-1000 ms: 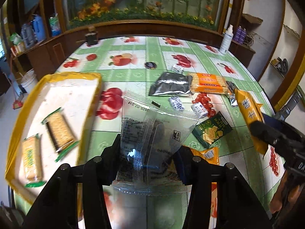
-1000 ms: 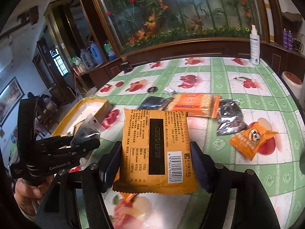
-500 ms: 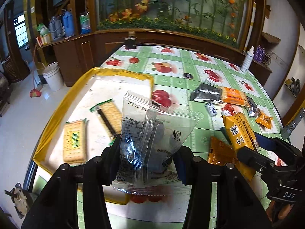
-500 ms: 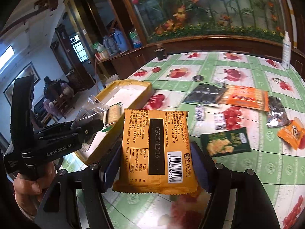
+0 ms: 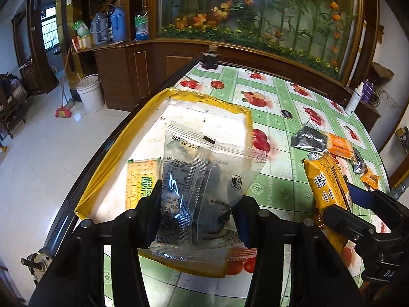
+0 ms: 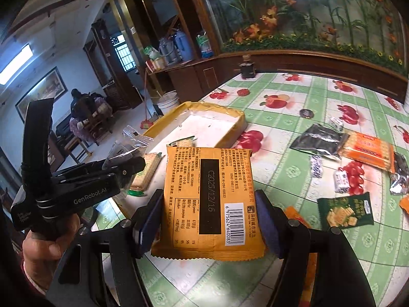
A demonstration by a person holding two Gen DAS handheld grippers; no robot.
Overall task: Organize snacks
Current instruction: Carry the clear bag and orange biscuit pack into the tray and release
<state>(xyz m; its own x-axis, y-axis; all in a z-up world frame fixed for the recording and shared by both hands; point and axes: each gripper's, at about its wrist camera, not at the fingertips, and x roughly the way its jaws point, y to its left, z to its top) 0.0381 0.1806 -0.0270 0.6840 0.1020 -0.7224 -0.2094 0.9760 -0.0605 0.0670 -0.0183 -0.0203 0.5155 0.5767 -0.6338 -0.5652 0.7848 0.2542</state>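
- Left wrist view: the left gripper [image 5: 196,212] clamps a clear packet [image 5: 204,179] above the yellow-rimmed tray [image 5: 112,153], where a cracker pack [image 5: 139,179] lies.
- Right wrist view: the right gripper [image 6: 207,220] grips an orange packet [image 6: 208,204] over the table [image 6: 306,133], near the tray [image 6: 230,115].

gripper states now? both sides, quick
Left gripper: shut on the clear packet, over the yellow tray.
Right gripper: shut on the orange packet, above the table.

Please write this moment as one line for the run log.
left gripper: shut on clear packet | right gripper: shut on orange packet | both above yellow tray | no release
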